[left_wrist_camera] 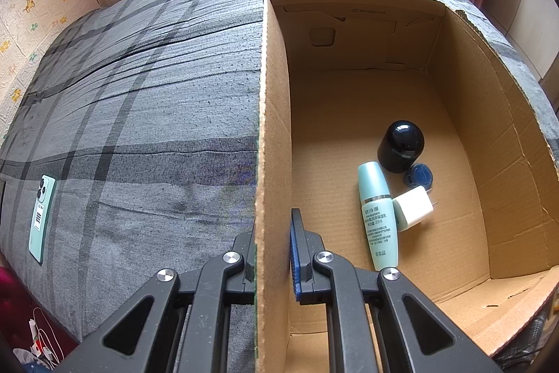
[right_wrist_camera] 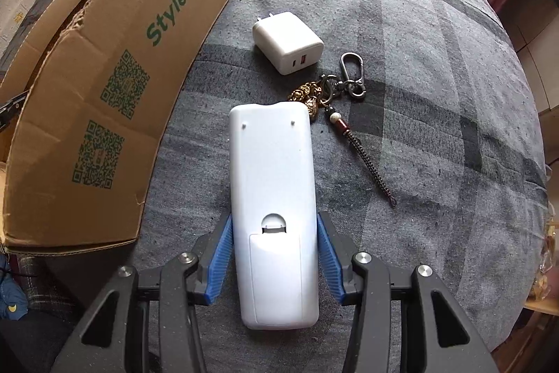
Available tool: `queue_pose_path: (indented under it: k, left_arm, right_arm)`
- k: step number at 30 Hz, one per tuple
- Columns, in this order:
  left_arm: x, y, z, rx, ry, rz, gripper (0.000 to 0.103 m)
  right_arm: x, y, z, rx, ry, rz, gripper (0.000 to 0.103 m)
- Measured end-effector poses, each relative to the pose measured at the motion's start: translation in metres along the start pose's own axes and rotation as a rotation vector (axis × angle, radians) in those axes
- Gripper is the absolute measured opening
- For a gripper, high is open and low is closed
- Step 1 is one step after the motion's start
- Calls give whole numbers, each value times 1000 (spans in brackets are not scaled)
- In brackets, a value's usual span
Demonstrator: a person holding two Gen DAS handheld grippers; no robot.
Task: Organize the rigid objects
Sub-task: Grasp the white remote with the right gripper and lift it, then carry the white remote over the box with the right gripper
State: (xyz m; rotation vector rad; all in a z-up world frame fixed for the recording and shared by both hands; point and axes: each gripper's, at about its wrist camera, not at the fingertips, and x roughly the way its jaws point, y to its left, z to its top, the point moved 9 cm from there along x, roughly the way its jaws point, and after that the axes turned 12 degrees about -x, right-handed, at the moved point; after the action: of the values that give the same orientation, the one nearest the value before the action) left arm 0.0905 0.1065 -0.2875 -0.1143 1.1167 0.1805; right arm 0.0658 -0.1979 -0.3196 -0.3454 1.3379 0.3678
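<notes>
Left gripper (left_wrist_camera: 272, 254) clamps the brown cardboard box (right_wrist_camera: 104, 93) wall, steadying it. Just right of the box, right gripper (right_wrist_camera: 274, 254) grasps the white plastic remote (right_wrist_camera: 272, 198): keep it level, clear the rim.

White remote (right_wrist_camera: 274, 215), brown box (right_wrist_camera: 104, 86) with green print, grey plaid bedcover (right_wrist_camera: 436, 128).

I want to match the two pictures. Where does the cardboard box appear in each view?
Left wrist: the cardboard box fills the right half, open, seen from above.
Right wrist: the cardboard box stands at the left, its printed outer wall showing.
Shared landmark: the grey checked cloth under the box.
</notes>
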Motion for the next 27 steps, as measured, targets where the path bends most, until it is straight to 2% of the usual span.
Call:
queue_pose_path:
  k: [14, 27]
  left_arm:
    - [0, 0, 0, 0, -1, 0, 12]
    - [0, -1, 0, 0, -1, -2, 12]
  right_arm:
    - [-60, -6, 25, 23, -78, -29, 50]
    - [-105, 16, 83, -38, -181, -39, 50]
